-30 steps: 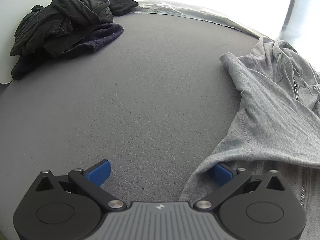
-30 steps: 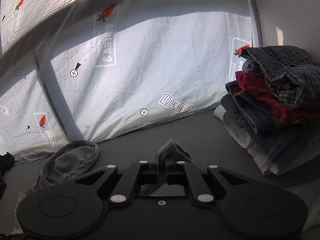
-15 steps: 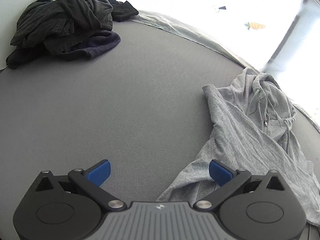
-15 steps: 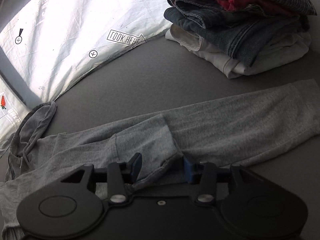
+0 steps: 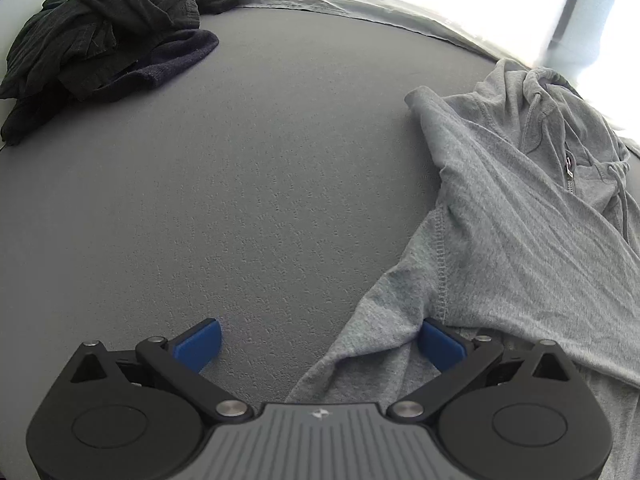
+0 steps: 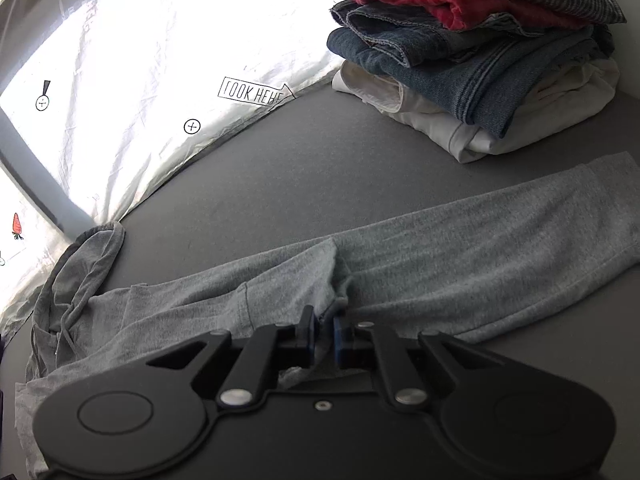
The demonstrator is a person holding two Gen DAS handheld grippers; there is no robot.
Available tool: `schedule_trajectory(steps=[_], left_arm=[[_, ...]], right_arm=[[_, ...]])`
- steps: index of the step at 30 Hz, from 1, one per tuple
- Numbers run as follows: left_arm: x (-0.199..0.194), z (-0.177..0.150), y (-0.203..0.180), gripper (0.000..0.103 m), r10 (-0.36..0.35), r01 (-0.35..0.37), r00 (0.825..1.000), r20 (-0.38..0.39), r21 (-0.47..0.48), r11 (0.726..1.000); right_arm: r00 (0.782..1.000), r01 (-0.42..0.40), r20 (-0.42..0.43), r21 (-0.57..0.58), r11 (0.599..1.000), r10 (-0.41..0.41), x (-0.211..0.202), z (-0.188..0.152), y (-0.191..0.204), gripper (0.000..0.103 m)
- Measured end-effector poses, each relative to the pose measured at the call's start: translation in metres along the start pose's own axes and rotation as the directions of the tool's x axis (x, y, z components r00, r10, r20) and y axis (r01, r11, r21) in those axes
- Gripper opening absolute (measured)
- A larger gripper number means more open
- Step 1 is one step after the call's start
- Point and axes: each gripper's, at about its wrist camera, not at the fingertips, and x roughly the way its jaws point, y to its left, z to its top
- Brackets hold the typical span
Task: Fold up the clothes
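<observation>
Right gripper (image 6: 324, 330): we see its jaws, just closed, pinching a fold of the grey hoodie (image 6: 400, 264). Left gripper (image 5: 320, 340): jaws wide, right finger against the hoodie's hem, nothing held. We see the hoodie lying flat on one grey padded surface (image 5: 260, 200), one sleeve toward 3 o'clock. We count one folded stack (image 6: 480, 60) at 1 o'clock, one dark pile (image 5: 108, 36) at 10 o'clock, and a white printed sheet (image 6: 140, 80) beyond.

Grey tabletop (image 5: 280, 184) — sunlit, perhaps curtained

Bare mat (image 5: 248, 184) between dark heap (image 5: 108, 36), hoodie (image 5: 520, 216)
</observation>
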Motion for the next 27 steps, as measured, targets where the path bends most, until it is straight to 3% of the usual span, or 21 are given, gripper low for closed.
schedule_trajectory(steps=[4, 7, 9, 12, 15, 19, 22, 25, 27], left_arm=[[-0.001, -0.001, 0.0, 0.103, 0.0, 0.0, 1.0, -0.002, 0.006, 1.0], [0.0, 0.0, -0.001, 0.103, 0.001, -0.001, 1.0, -0.008, 0.005, 1.0], [-0.001, 0.0, -0.001, 0.103, 0.001, -0.001, 1.0, -0.01, 0.006, 1.0], [-0.001, 0.0, 0.0, 0.103, -0.001, 0.001, 1.0, -0.009, 0.011, 1.0], [0.0, 0.0, 0.0, 0.103, -0.006, 0.006, 1.0, -0.007, 0.02, 1.0], [0.001, 0.0, 0.0, 0.103, -0.014, 0.014, 1.0, -0.001, 0.031, 0.999], [0.002, 0.002, 0.0, 0.103, -0.019, 0.019, 1.0, -0.006, 0.04, 0.999], [0.004, 0.01, 0.0, 0.103, -0.025, 0.027, 0.998, -0.053, 0.052, 0.998], [0.007, 0.019, 0.0, 0.103, -0.031, 0.038, 0.994, -0.104, 0.063, 0.997]], right_arm=[[0.995, -0.098, 0.03, 0.029, 0.995, 0.097, -0.01, 0.007, 0.012, 0.007], [0.977, -0.213, 0.036, 0.102, 0.972, 0.21, -0.013, 0.01, 0.02, 0.007], [0.947, -0.319, 0.029, 0.222, 0.921, 0.321, -0.009, 0.007, 0.023, 0.007], [0.891, -0.421, 0.015, 0.397, 0.816, 0.453, 0.004, -0.007, 0.033, 0.007], [0.842, -0.461, -0.012, 0.502, 0.732, 0.539, 0.019, -0.026, 0.051, 0.007], [0.786, -0.46, -0.069, 0.599, 0.656, 0.614, 0.041, -0.058, 0.08, 0.007], [0.776, -0.417, -0.151, 0.606, 0.678, 0.612, 0.058, -0.081, 0.1, 0.007], [0.785, -0.34, -0.235, 0.61, 0.716, 0.573, 0.073, -0.101, 0.109, 0.007], [0.791, -0.326, -0.243, 0.609, 0.723, 0.562, 0.074, -0.104, 0.111, 0.007]])
